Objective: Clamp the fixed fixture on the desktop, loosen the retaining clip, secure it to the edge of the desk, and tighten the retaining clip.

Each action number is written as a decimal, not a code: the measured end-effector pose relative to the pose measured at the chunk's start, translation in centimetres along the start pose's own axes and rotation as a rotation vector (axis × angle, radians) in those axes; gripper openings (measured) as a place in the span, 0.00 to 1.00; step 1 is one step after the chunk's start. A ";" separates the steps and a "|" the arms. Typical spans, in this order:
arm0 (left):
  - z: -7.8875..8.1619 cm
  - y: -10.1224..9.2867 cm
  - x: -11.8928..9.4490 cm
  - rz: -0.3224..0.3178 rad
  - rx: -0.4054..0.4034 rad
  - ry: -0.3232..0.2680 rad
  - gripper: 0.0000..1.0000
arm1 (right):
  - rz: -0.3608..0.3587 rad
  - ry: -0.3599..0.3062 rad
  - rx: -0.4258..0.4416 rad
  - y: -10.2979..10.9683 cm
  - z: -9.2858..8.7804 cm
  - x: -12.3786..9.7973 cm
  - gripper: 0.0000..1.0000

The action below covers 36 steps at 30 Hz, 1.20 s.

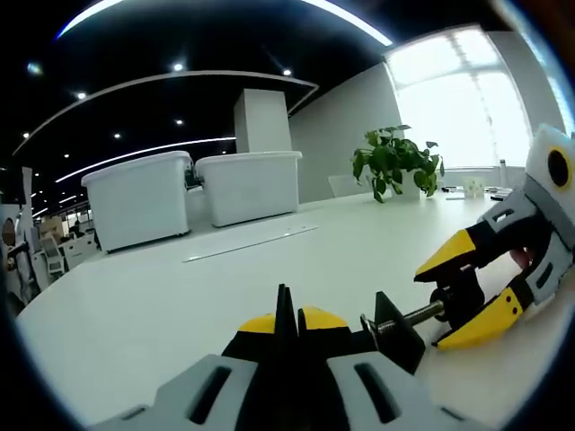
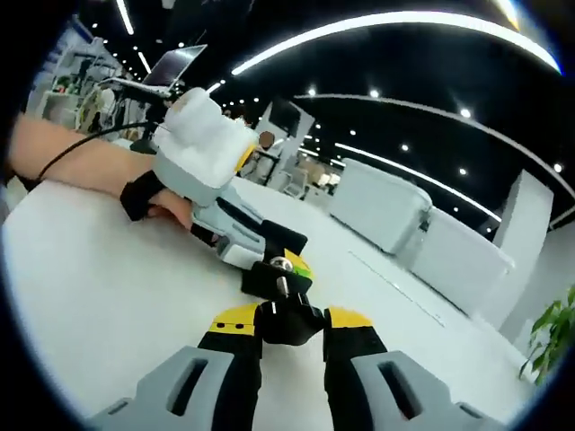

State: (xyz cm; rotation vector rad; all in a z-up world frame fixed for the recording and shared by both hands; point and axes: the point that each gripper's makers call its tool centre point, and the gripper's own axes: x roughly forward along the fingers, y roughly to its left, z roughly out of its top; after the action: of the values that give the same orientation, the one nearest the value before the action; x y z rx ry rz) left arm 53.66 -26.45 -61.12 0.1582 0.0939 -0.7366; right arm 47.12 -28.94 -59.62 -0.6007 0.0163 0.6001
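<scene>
Our left gripper (image 1: pixel 286 316) has its jaws pressed together on the black fixture (image 1: pixel 395 334), which rests on the white desk (image 1: pixel 162 296). Our right gripper (image 2: pixel 292 321) closes its jaws on the knob (image 2: pixel 289 320) of the fixture's screw (image 1: pixel 415 314). We judge the clamping done and the loosening in progress; moving it to the desk edge and tightening remain. Behind stand two white bins (image 1: pixel 193 193) and a plant (image 1: pixel 395 162).

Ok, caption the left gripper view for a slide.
Left hand-held gripper clamps the black metal clamp fixture on the white desk; right hand-held gripper grips its screw knob.
</scene>
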 end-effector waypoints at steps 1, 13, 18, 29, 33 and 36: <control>0.0 0.0 0.0 0.000 0.000 0.000 0.07 | -0.001 0.000 -0.013 0.1 0.1 0.0 0.25; 0.0 0.0 0.0 0.002 0.000 0.000 0.07 | -0.010 0.009 -0.056 0.0 0.1 -0.1 0.26; 0.1 -0.2 0.0 -0.003 0.004 -0.002 0.07 | 0.064 -0.011 0.363 0.6 -0.5 -0.2 0.34; 0.1 -0.2 0.0 -0.006 0.007 -0.003 0.07 | 0.052 -0.140 1.004 -4.0 0.0 -1.0 0.32; 0.1 -0.1 0.0 -0.005 0.006 -0.003 0.07 | 0.062 -0.129 1.039 -3.4 0.0 -1.1 0.29; 0.1 -0.2 0.0 -0.005 0.006 -0.003 0.07 | 0.085 -0.119 1.032 -2.4 0.1 -1.0 0.28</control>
State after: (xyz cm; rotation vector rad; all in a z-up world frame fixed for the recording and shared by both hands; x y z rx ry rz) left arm 53.59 -26.60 -61.07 0.1626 0.0893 -0.7424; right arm 47.52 -31.00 -58.05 0.4376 0.2266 0.6208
